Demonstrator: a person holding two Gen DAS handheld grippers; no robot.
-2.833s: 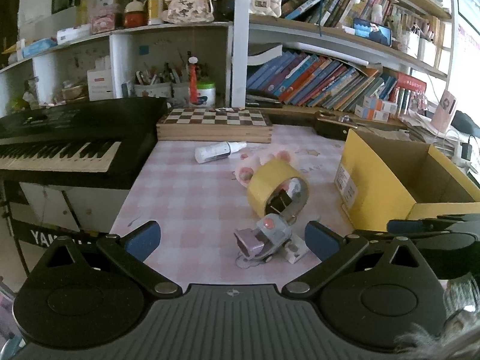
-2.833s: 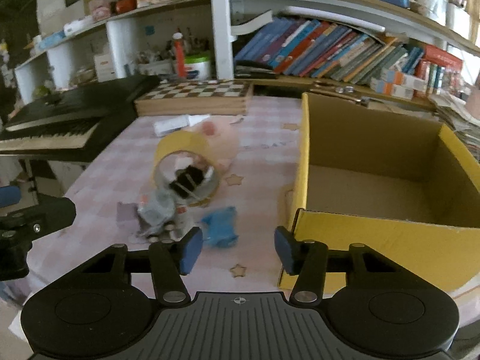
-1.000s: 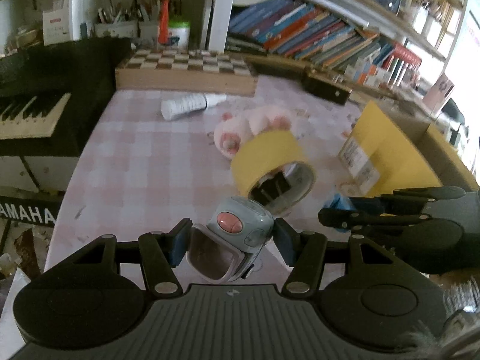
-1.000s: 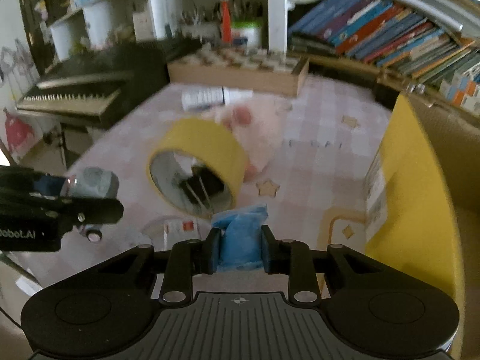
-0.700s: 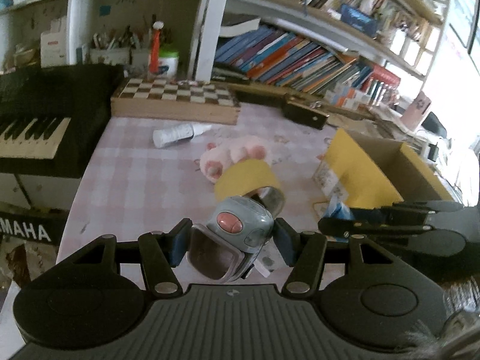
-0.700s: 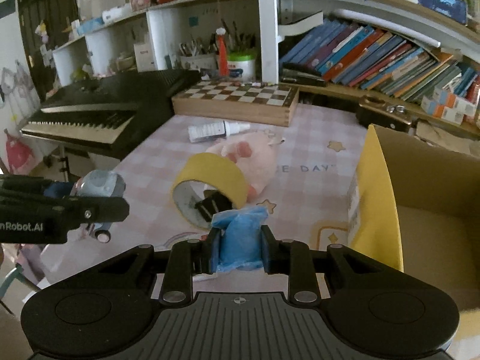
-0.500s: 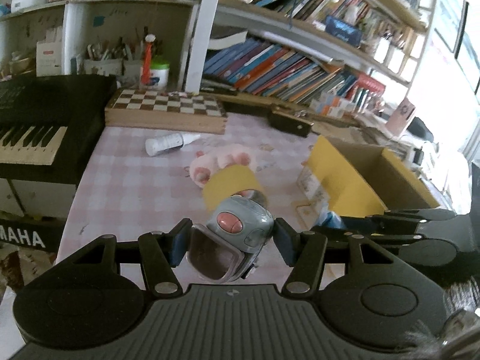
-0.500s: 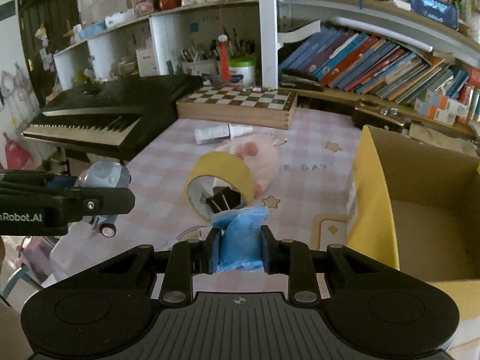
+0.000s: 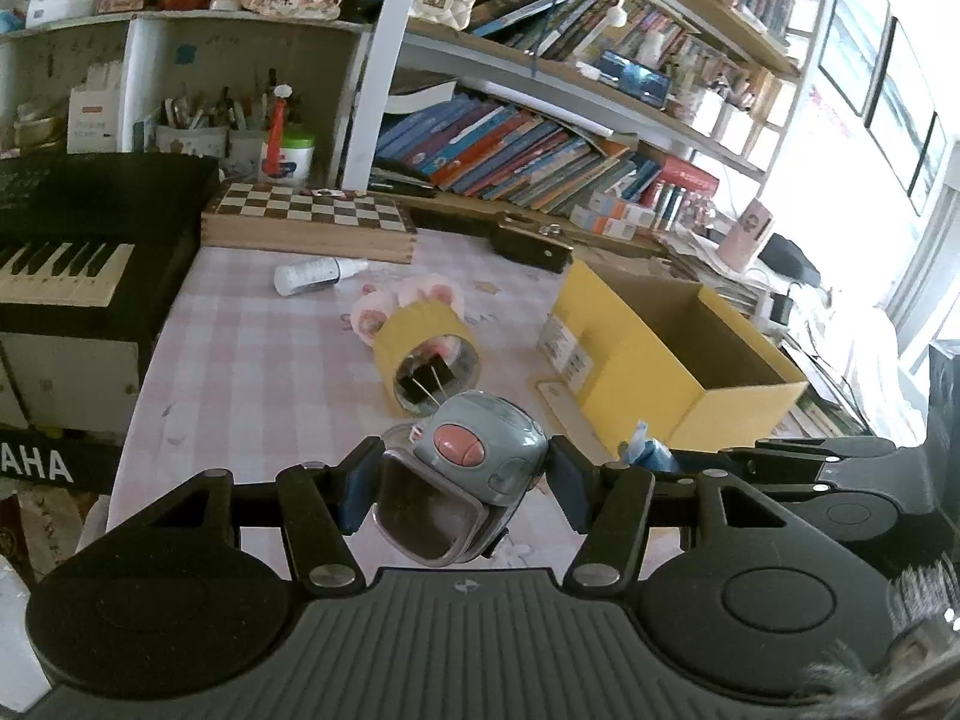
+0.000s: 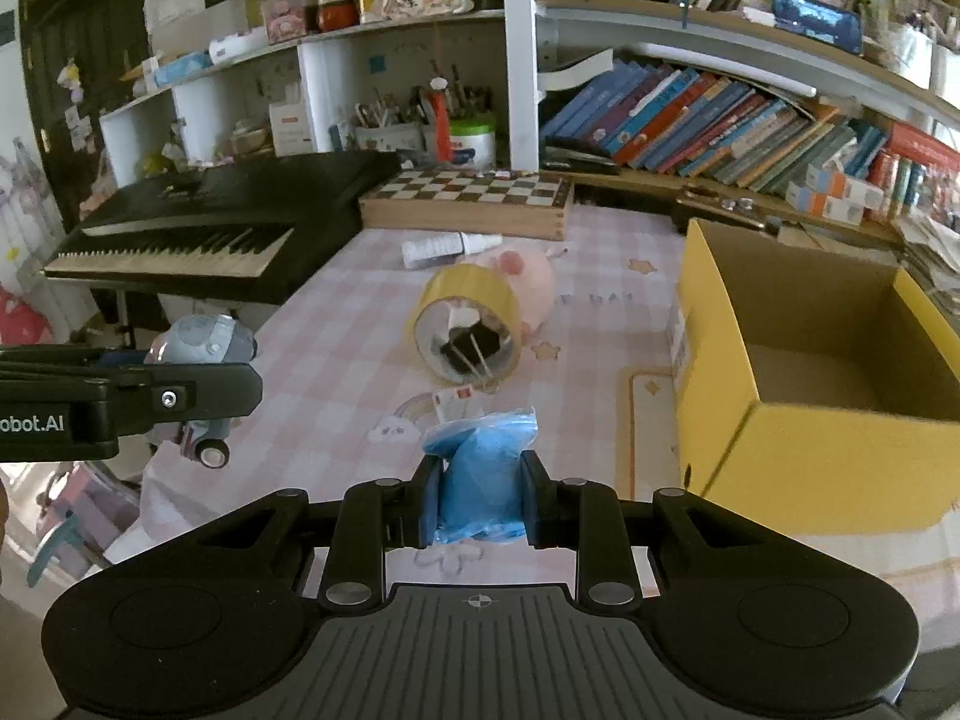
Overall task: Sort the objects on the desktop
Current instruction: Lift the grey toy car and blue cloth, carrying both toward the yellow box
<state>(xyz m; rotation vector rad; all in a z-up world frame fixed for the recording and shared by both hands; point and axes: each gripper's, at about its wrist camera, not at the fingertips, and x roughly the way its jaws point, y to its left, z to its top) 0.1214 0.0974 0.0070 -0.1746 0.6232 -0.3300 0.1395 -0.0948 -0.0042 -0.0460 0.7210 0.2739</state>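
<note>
Toy car (image 9: 474, 468), grey with a pink button on top, sits clamped between the pads of your left gripper (image 9: 459, 483), off the table (image 9: 240, 360); from the right wrist view it shows at the left edge (image 10: 198, 354) with a wheel hanging below the finger, whose side reads "obot.AI". Your right gripper (image 10: 480, 495) is pressed together on a blue packet (image 10: 480, 468), also held above the tablecloth. To your right stands the yellow box (image 10: 810, 456), open-topped, with a white printed label on its near side, text too small to read. On the pink checked cloth lies a tape roll (image 10: 465, 324) on its side with a black binder clip (image 10: 465, 351) inside it, touching a pink plush (image 10: 528, 279) behind. A small card (image 10: 453, 402) with a red mark lies just in front of the roll; its print is unreadable. Beyond are a white bottle (image 10: 444, 249) lying flat, then a chessboard case (image 10: 468, 201). At left stands a keyboard (image 9: 66, 264) whose front shows "AHA". Cloth print near the box reads partly "DAY".
</note>
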